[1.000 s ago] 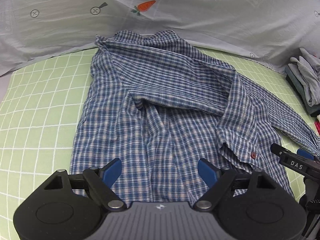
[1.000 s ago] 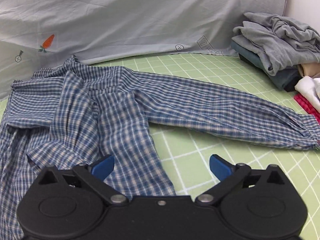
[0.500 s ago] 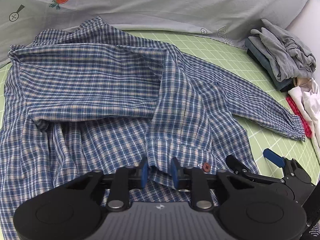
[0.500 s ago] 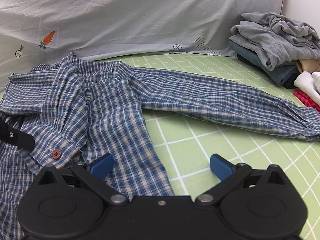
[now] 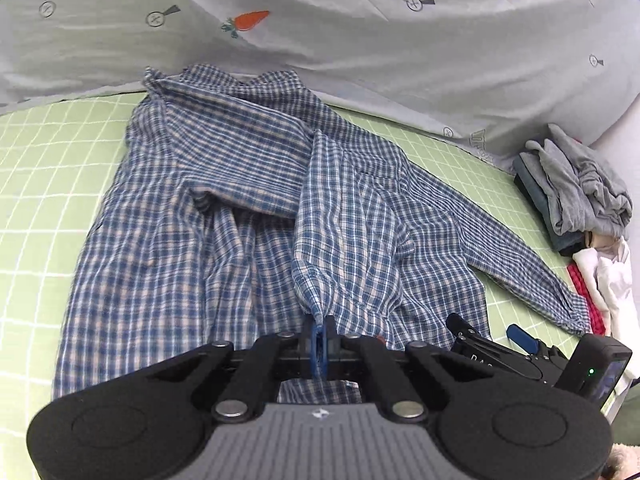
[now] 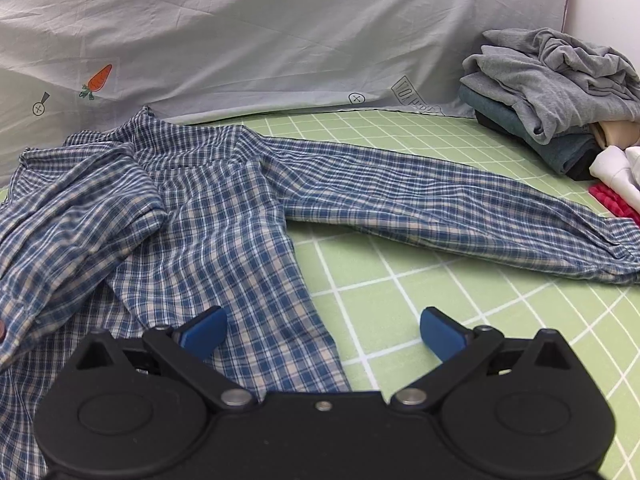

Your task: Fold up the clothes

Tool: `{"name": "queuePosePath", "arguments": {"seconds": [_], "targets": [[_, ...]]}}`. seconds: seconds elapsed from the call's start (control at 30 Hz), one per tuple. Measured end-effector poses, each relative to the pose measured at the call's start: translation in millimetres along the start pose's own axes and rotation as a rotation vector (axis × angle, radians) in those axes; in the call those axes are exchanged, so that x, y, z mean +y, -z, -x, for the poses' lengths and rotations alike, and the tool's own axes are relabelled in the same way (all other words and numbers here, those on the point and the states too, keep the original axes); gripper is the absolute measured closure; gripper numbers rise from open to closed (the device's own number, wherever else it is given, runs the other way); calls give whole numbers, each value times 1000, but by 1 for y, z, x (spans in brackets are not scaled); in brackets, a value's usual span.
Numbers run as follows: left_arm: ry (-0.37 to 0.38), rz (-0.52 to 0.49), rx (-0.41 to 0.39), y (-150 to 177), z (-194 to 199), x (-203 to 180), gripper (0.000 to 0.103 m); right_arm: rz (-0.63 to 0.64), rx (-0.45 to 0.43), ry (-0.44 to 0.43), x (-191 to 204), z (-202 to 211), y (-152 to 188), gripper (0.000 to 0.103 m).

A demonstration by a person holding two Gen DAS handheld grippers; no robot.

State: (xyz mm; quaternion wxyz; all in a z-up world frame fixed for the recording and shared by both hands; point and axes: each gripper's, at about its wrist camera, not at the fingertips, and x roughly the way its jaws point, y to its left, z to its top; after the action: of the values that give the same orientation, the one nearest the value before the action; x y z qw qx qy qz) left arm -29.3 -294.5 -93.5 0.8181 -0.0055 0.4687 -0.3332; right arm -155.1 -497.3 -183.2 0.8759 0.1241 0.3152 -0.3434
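Note:
A blue-and-white plaid shirt [image 5: 224,240] lies spread on the green checked mat [image 5: 44,184], collar at the far end. One sleeve is folded across the body. My left gripper [image 5: 320,342] is shut on that sleeve's cuff [image 5: 316,292] and holds it raised a little, so the sleeve tents upward. The other sleeve [image 6: 440,208] stretches flat to the right, its cuff near the clothes pile. My right gripper [image 6: 322,330] is open over the shirt's right hem edge [image 6: 276,320], nothing between its fingers. In the left wrist view the right gripper [image 5: 516,344] shows at lower right.
A pile of folded grey and dark clothes [image 6: 552,80] sits at the right, with white [image 6: 616,168] and red [image 6: 616,204] items beside it. A pale sheet with carrot prints [image 5: 320,40] rises behind the mat. Bare mat lies left of the shirt and under the right sleeve.
My left gripper went from open to shut on the folded sleeve's cuff and has lifted it. The right gripper stayed open and shifted only slightly.

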Motion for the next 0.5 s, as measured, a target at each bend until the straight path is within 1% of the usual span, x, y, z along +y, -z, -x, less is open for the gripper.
{"name": "queuePosePath", "arguments": {"seconds": [0.5], "targets": [[-56,303,-73,67,84,54,101,3,1,-4,0,0,-1,0]]}}
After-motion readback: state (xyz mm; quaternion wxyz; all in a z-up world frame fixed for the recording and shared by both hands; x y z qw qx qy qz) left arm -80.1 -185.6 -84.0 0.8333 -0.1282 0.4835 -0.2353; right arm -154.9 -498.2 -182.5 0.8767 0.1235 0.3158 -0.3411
